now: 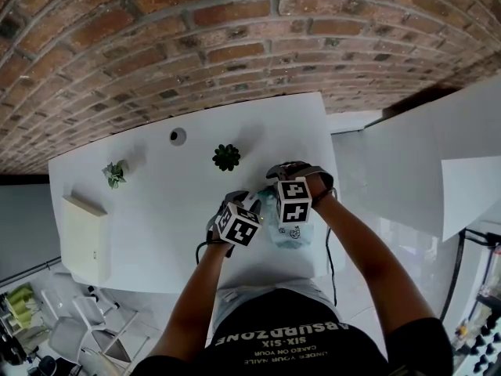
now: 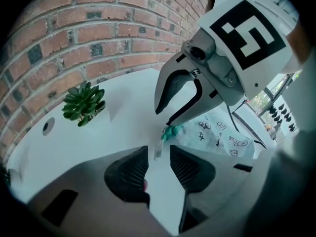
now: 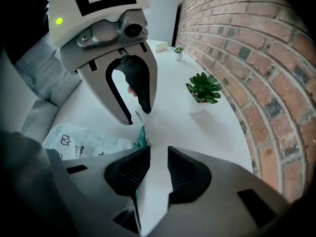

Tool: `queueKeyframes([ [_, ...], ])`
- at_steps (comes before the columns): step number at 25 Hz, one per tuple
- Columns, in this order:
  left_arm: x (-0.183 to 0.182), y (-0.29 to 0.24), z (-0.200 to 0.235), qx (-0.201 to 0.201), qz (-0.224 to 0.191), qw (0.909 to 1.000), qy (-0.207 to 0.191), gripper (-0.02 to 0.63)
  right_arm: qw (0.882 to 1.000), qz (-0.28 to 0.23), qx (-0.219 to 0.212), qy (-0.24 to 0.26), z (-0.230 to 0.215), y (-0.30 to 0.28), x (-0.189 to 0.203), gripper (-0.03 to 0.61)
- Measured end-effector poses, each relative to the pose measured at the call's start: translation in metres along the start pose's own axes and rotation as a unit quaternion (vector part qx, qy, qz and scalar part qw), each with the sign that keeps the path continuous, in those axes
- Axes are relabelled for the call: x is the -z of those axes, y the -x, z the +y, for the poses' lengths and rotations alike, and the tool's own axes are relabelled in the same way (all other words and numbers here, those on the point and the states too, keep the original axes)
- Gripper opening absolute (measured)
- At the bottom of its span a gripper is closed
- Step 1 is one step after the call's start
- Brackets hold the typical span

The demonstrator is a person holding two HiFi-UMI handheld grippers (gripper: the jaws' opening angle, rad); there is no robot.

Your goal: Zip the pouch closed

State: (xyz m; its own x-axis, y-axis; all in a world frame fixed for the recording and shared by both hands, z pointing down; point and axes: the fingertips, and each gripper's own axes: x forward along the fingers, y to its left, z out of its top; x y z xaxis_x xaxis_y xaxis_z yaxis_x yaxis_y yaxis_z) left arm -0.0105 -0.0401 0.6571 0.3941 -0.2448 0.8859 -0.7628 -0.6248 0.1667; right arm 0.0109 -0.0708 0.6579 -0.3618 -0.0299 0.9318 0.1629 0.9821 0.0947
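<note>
A white pouch (image 1: 291,235) printed with doodles lies on the white table (image 1: 156,210), near its front edge. Its teal zipper end (image 2: 172,131) points toward the brick wall, and a small metal pull tab (image 2: 158,149) sticks out from it. My left gripper (image 2: 159,158) is open and tilted down, with the tab in the gap at its fingertips and no pad pressing on it. My right gripper (image 3: 154,163) is also open, right over the same teal end (image 3: 141,135), with bare table showing between its jaws. The two grippers face each other closely, tips almost meeting.
A green succulent (image 1: 226,157) stands just beyond the grippers, and a smaller plant (image 1: 115,173) stands far left. A cream box (image 1: 84,237) lies at the table's left end. A round hole (image 1: 178,136) sits near the brick wall (image 1: 235,37). A black cable (image 1: 330,265) hangs at the front right.
</note>
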Motion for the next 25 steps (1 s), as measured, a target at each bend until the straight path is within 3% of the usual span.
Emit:
queueKeyframes([
  [11, 0.006, -0.015, 0.001, 0.003, 0.039, 0.9986, -0.035, 0.107, 0.995, 0.014, -0.026, 0.092, 0.008, -0.011, -0.007, 0.050],
  [19, 0.004, -0.015, 0.007, 0.002, 0.035, 0.9987, -0.036, 0.043, 0.976, 0.023, -0.046, 0.212, 0.016, -0.012, -0.007, 0.044],
  [23, 0.004, -0.016, 0.010, 0.001, 0.032, 0.9992, -0.022, 0.031, 0.973, 0.033, -0.054, 0.223, 0.019, -0.017, -0.002, 0.012],
  [25, 0.003, -0.015, 0.010, 0.001, 0.034, 0.9988, -0.036, 0.029, 0.977, 0.031, -0.056, 0.201, 0.019, -0.017, -0.002, 0.005],
])
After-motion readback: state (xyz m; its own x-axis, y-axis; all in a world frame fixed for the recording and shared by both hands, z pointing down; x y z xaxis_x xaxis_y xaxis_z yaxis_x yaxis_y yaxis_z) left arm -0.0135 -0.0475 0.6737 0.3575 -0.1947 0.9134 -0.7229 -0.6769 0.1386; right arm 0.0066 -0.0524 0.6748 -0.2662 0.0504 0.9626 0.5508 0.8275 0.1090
